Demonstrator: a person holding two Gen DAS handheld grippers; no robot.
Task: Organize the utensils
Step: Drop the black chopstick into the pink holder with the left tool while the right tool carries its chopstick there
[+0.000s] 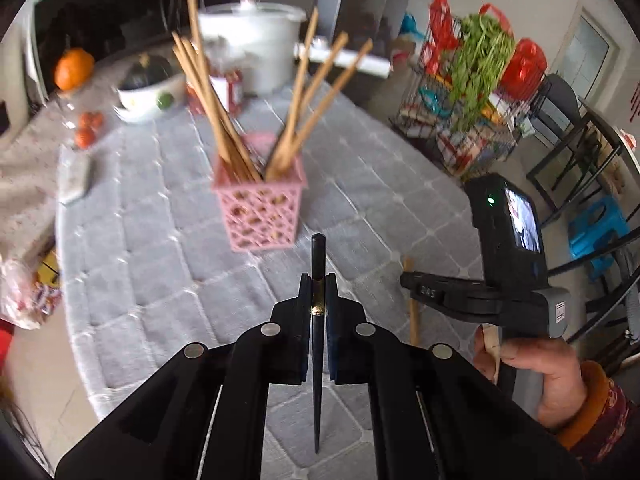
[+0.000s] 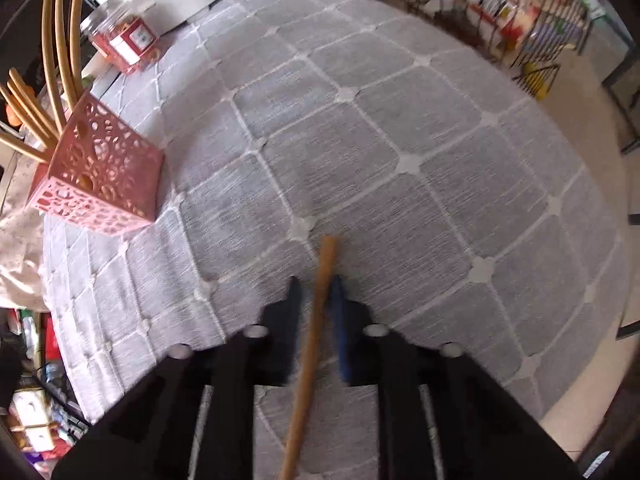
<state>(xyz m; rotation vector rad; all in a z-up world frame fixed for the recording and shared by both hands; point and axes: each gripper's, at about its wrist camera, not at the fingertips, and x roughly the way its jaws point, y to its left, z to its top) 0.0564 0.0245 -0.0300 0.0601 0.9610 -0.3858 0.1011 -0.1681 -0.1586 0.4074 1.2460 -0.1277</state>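
Observation:
A pink openwork basket (image 1: pixel 262 204) stands on the grey quilted tablecloth (image 1: pixel 160 240) and holds several wooden chopsticks (image 1: pixel 208 96). My left gripper (image 1: pixel 319 280) is shut on a black chopstick (image 1: pixel 318 344) with a gold band, held above the cloth in front of the basket. My right gripper (image 2: pixel 316 284) is shut on a wooden chopstick (image 2: pixel 314 320); it also shows in the left wrist view (image 1: pixel 412 284), to the right of the left gripper. In the right wrist view the basket (image 2: pixel 100 176) sits at the far left with chopsticks (image 2: pixel 60 52) sticking up.
A white pot (image 1: pixel 252 44), a bowl with a dark squash (image 1: pixel 146 84), a red-labelled jar (image 2: pixel 124 42), an orange (image 1: pixel 74 68) and tomatoes (image 1: pixel 90 128) stand at the table's back. A wire rack (image 1: pixel 468 92) with greens and bags stands on the floor at right.

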